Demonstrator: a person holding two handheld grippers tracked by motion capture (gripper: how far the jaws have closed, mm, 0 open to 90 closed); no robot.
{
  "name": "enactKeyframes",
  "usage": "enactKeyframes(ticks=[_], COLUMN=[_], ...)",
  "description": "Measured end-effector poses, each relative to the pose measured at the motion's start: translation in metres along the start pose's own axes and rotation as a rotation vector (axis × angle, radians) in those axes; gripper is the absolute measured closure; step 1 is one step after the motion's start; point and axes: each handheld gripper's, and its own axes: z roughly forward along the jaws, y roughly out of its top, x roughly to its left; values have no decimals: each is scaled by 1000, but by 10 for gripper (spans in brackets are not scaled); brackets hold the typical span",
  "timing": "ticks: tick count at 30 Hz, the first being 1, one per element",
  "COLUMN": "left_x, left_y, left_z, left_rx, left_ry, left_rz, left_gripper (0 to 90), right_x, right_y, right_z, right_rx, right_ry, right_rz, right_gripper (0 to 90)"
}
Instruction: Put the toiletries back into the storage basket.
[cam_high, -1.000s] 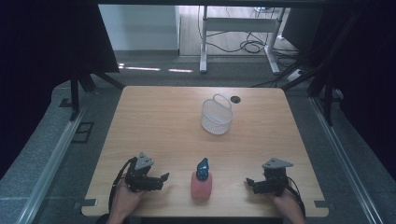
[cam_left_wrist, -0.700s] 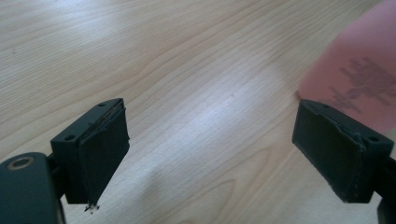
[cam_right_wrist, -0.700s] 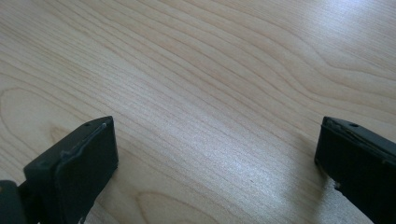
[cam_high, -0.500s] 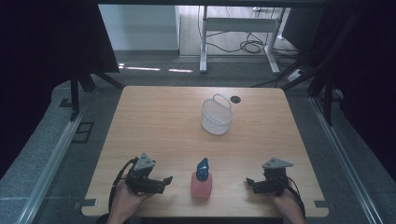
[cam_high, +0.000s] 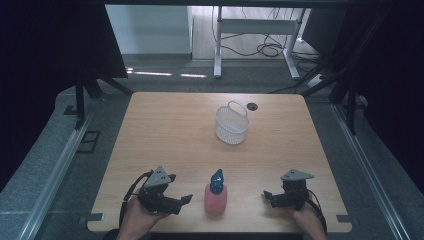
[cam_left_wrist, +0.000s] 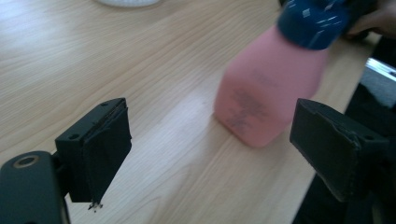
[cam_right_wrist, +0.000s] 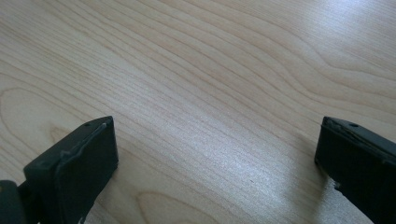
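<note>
Nothing is grasped yet, so the work looks barely begun. The bottle stands upright at the near edge of the table, between the two grippers. The left gripper, jaws spread, points at it from just left; its own view shows the bottle ahead, not yet between the jaws. The right gripper, jaws also spread, rests apart to the right over bare wood. The basket sits far off, empty as far as can be seen. Count: one bottle, one basket, two grippers.
</note>
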Motion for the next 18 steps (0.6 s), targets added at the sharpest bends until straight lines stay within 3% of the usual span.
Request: enactKeyframes(ticks=[8,18], left_x=[-18,-28], left_y=[15,30], left_z=[3,16], left_rx=[-8,-12], left_ry=[-69,-107], left_rz=[46,83], left_gripper=[129,158], right_x=[0,0], right_y=[0,0], right_z=[0,0], right_rx=[0,0], right_ry=[0,0], right_rz=[0,0], right_gripper=[0,0])
